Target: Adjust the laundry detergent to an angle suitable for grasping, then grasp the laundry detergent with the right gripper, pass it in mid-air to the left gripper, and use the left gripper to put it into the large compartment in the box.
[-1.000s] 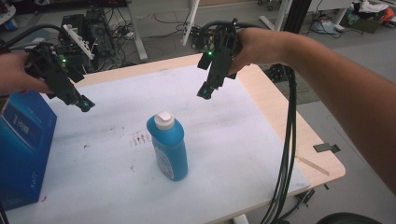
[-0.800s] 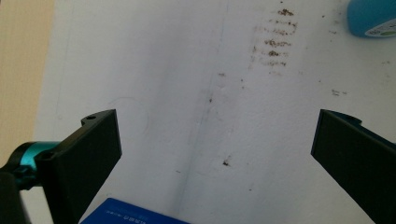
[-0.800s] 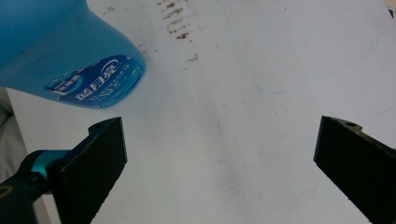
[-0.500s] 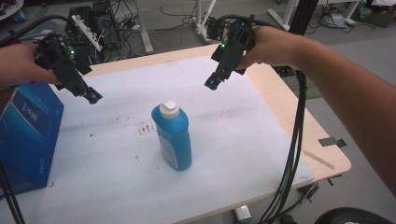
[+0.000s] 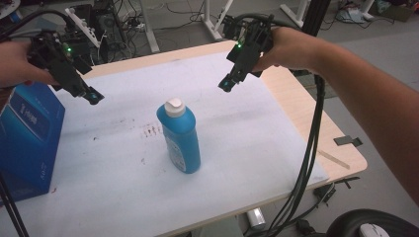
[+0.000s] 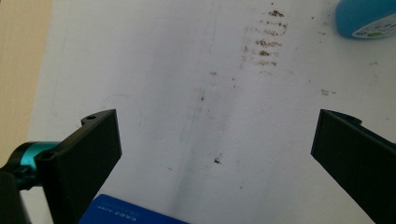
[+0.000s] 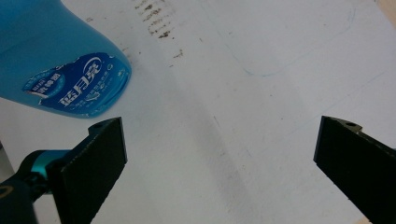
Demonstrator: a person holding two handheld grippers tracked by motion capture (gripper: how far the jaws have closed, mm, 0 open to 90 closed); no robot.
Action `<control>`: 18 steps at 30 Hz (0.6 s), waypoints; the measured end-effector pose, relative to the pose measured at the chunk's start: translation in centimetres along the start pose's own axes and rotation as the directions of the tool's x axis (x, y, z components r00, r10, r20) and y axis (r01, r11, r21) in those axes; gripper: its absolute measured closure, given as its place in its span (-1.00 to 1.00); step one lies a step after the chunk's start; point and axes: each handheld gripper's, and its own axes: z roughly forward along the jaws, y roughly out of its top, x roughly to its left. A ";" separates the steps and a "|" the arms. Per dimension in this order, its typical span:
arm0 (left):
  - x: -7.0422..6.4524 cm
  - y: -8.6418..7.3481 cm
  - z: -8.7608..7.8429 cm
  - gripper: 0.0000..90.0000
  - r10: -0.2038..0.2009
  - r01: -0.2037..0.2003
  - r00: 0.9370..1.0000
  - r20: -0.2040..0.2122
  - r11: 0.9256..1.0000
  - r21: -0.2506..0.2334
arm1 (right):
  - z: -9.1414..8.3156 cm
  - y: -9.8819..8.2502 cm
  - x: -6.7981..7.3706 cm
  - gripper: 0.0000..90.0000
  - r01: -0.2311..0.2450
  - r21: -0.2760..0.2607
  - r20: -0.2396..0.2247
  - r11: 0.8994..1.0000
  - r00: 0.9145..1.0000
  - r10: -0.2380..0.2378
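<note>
A blue bottle [image 5: 180,136] with a white cap stands upright in the middle of the white sheet [image 5: 123,187]. Its base shows at the top right of the left gripper view [image 6: 366,18] and its labelled side at the upper left of the right gripper view [image 7: 60,70]. My left gripper [image 5: 93,97] hangs in the air to the bottle's upper left, and its jaws stand wide apart [image 6: 217,154] over bare sheet. My right gripper [image 5: 225,87] hovers to the bottle's upper right, jaws also wide apart [image 7: 219,163]. Both are empty.
A blue box [image 5: 24,143] stands at the table's left edge, its top edge showing low in the left gripper view [image 6: 126,215]. Brown smudges [image 5: 152,131] mark the sheet left of the bottle. Black cables [image 5: 309,158] hang off the right side. Bare wooden tabletop [image 5: 316,123] borders the sheet.
The view has shifted a little. Both grippers have stayed raised on either side of the bottle, which has not moved on the sheet.
</note>
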 end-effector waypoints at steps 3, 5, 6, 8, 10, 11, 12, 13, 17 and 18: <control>0.0 -0.1 0.0 -0.96 -0.004 0.004 1.000 0.001 1.000 0.002 | 0.0 0.1 0.0 -0.96 0.000 -0.002 -0.002 1.000 1.000 0.000; 0.1 -0.1 0.0 -0.96 -0.007 0.007 1.000 0.002 1.000 -0.001 | 0.0 0.0 0.0 -0.96 -0.009 -0.005 0.012 1.000 1.000 0.009; 0.1 -0.1 0.0 -0.96 -0.007 0.007 1.000 0.001 1.000 0.001 | 0.0 0.0 0.0 -0.96 -0.015 -0.004 0.018 1.000 1.000 0.015; 0.1 -0.1 0.1 -0.96 -0.003 0.003 1.000 0.002 1.000 0.003 | -0.1 -0.3 0.0 -0.96 -0.035 -0.005 0.036 0.999 0.999 0.035; 0.0 0.0 0.1 -0.96 0.000 0.000 1.000 -0.001 1.000 0.000 | -0.2 -0.5 -0.1 -0.96 -0.084 -0.012 0.051 0.996 0.995 0.085; -0.1 0.0 0.1 -0.96 0.001 -0.001 1.000 0.001 1.000 0.002 | -0.3 -0.7 -0.2 -0.96 -0.110 -0.022 0.059 0.994 0.992 0.111; -0.1 0.1 0.0 -0.96 0.002 -0.002 1.000 0.002 1.000 0.003 | -0.4 -0.8 -0.2 -0.96 -0.120 -0.028 0.068 0.992 0.990 0.122; -0.1 0.1 0.1 -0.96 0.009 -0.009 1.000 0.001 1.000 0.000 | -0.4 -0.9 -0.1 -0.96 -0.134 -0.038 0.077 0.990 0.988 0.136; -0.3 0.2 0.4 -0.96 0.006 -0.006 1.000 0.010 1.000 -0.005 | -0.1 -1.7 0.1 -0.96 -0.207 -0.068 0.112 0.976 0.971 0.213; -0.3 0.2 0.4 -0.96 0.006 -0.006 1.000 0.010 1.000 -0.005 | -0.1 -1.7 0.1 -0.96 -0.207 -0.068 0.112 0.976 0.971 0.213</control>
